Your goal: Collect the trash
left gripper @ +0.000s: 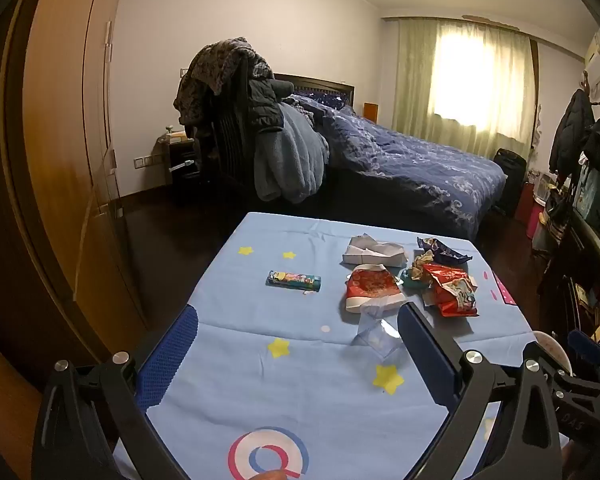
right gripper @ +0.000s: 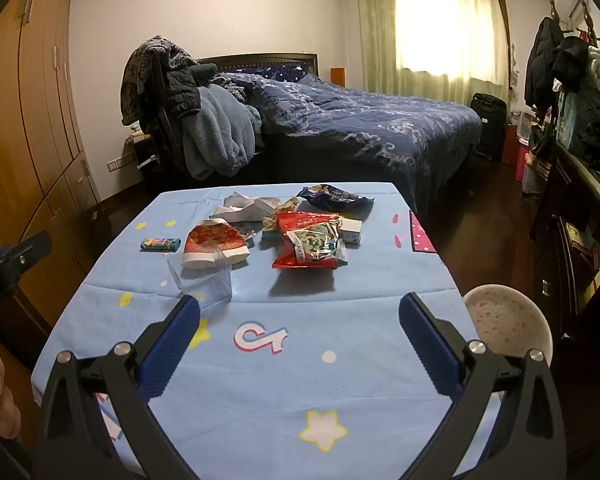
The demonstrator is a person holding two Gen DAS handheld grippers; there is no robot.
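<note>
Trash lies on the far half of a table with a light blue star-print cloth [left gripper: 284,384] [right gripper: 300,392]. There is a red-and-white paper pouch [left gripper: 370,292] [right gripper: 214,246], a clear plastic box [left gripper: 376,336] [right gripper: 202,278], red snack wrappers [left gripper: 452,290] [right gripper: 308,244], a dark blue wrapper [left gripper: 442,250] [right gripper: 334,196], crumpled white paper [left gripper: 372,254] [right gripper: 244,206] and a small colourful tube [left gripper: 294,280] [right gripper: 160,243]. My left gripper [left gripper: 298,322] stands open over the near cloth, short of the trash. My right gripper [right gripper: 300,312] is open too, holding nothing.
A white bin with pink dots [right gripper: 508,324] [left gripper: 552,350] stands beside the table's right edge. Beyond the table is a bed with a dark blue quilt [right gripper: 364,120], a chair heaped with clothes [left gripper: 244,120], a wooden wardrobe [left gripper: 60,140] on the left and hanging coats [right gripper: 556,64] on the right.
</note>
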